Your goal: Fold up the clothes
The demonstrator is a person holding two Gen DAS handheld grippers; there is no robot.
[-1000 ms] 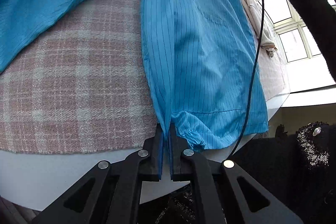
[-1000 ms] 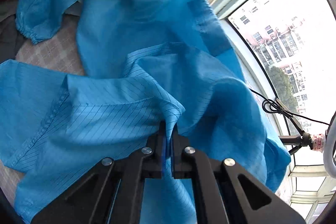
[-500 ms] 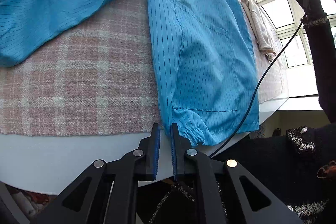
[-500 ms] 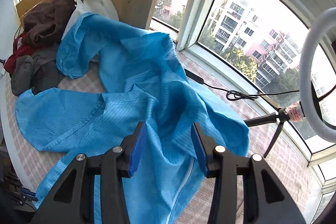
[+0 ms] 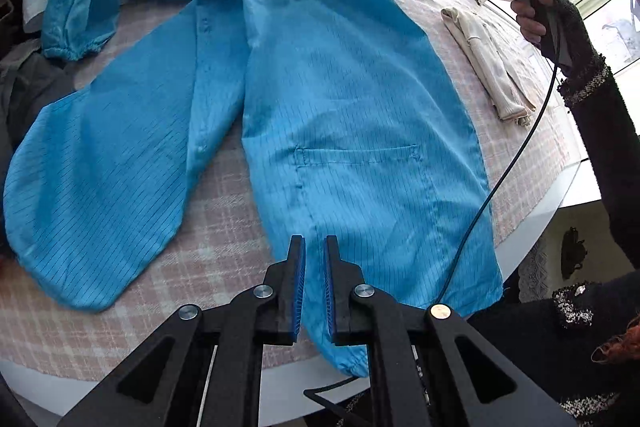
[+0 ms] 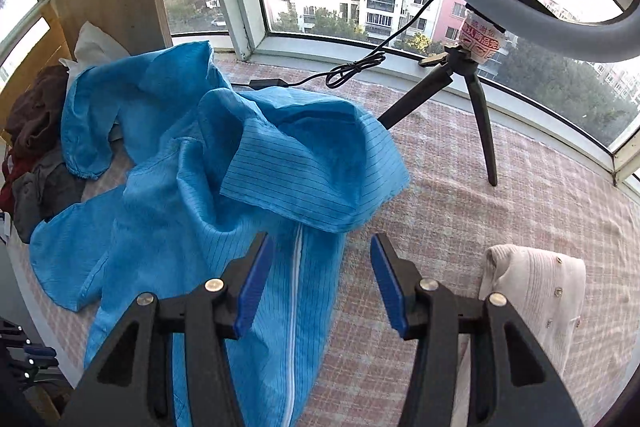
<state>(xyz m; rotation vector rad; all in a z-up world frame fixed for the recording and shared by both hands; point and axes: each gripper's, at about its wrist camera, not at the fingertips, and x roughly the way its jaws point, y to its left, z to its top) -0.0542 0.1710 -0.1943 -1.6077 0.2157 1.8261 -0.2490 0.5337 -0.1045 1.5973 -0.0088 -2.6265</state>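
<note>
Coat (image 5: 340,99) spread beneath slightly parted left gripper (image 5: 314,283), ungripped.

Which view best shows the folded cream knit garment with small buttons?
The right wrist view: the folded cream knit garment lies close, with ribbing and buttons clear. The left wrist view shows it only as a small, distant strip on the pink plaid cloth.
</note>
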